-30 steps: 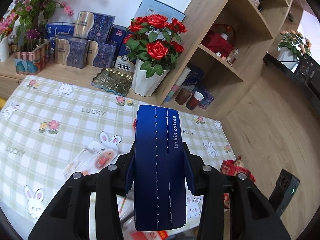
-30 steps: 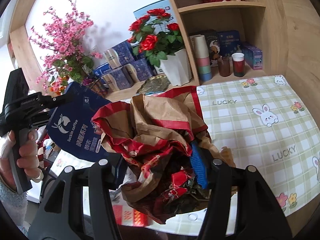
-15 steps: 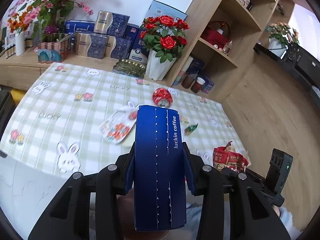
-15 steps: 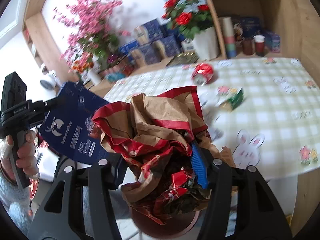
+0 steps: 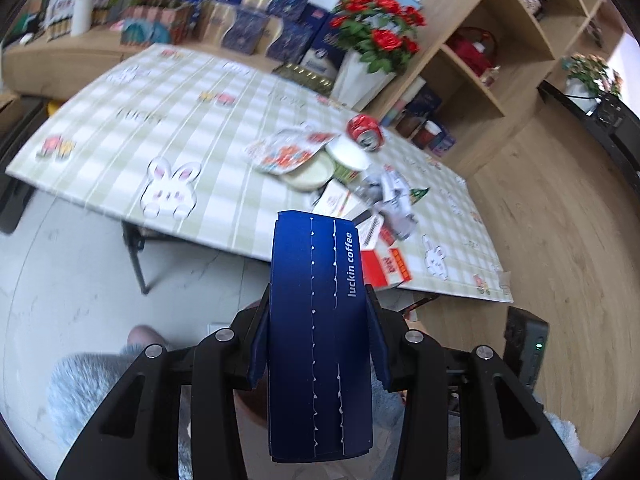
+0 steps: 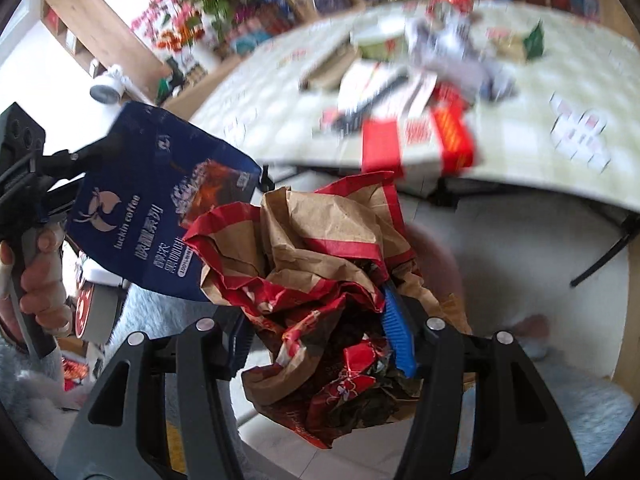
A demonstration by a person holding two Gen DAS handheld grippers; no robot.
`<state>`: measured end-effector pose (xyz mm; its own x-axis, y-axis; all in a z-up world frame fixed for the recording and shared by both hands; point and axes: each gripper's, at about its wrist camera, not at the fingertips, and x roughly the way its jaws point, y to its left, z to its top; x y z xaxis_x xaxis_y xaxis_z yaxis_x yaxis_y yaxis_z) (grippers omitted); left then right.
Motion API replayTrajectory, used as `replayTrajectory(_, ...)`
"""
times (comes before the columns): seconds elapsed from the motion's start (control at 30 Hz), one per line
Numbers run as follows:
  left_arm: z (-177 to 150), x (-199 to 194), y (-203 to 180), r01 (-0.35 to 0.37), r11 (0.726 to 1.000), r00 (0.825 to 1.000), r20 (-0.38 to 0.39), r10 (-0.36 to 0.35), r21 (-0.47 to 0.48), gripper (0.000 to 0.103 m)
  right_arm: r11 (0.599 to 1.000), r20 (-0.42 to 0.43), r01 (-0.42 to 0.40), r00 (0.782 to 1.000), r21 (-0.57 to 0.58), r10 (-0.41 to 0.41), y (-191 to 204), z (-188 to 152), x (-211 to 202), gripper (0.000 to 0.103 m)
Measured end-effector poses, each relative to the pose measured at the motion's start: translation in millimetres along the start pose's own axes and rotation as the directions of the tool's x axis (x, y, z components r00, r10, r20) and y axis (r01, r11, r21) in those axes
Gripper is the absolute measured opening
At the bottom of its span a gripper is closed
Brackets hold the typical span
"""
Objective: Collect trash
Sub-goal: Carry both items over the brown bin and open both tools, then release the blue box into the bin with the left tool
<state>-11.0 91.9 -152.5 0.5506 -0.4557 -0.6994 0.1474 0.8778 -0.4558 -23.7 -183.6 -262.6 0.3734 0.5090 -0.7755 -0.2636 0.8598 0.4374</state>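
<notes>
— Blue carton, where is it?
— The luckin coffee box point(image 5: 320, 332) is clamped in the left gripper point(image 5: 318, 364), off the table point(image 5: 120, 160) edge, above the floor.
— And the right gripper point(image 6: 320, 344)?
— Clenched on a crumpled brown-and-red paper bag point(image 6: 320, 280); its contents are hidden.
— Anything left on the table?
— A red can point(image 5: 364, 131), a bowl point(image 5: 310, 172), wrappers, and perhaps a red carton point(image 6: 452, 136), blurred.

Left tongs point(image 5: 318, 344): drawn back off the surface point(image 5: 120, 152), now over the floor point(image 5: 72, 276).
Right tongs point(image 6: 326, 354): likewise withdrawn past the surface edge, over floor.
</notes>
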Motion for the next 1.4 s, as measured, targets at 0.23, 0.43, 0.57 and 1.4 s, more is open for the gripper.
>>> replayTrajectory(0.23, -14, 19, 7, -0.056, 0.998, 0.998, -0.02, 0.056, -0.004, 0.04, 0.993, -0.098, 0.049, 0.994, 0.111, -0.038, -27, 5, 62, 0.058)
replayTrajectory(0.43, -17, 32, 10, -0.094, 0.996, 0.995, -0.031, 0.094, -0.002, 0.04, 0.986, -0.138, 0.101, 0.987, 0.134, -0.082, -36, 2, 92, 0.064)
replayTrajectory(0.57, -17, 40, 14, -0.112, 0.994, 0.993, -0.049, 0.111, -0.001, 0.04, 0.981, -0.151, 0.108, 0.985, 0.161, -0.083, -42, 4, 95, 0.074)
replayTrajectory(1.4, -36, 109, 15, -0.173, 0.985, 0.963, -0.204, 0.175, 0.026, 0.041, 0.982, 0.155, 0.146, 0.974, 0.119, -0.164, -56, 15, -25, 0.097)
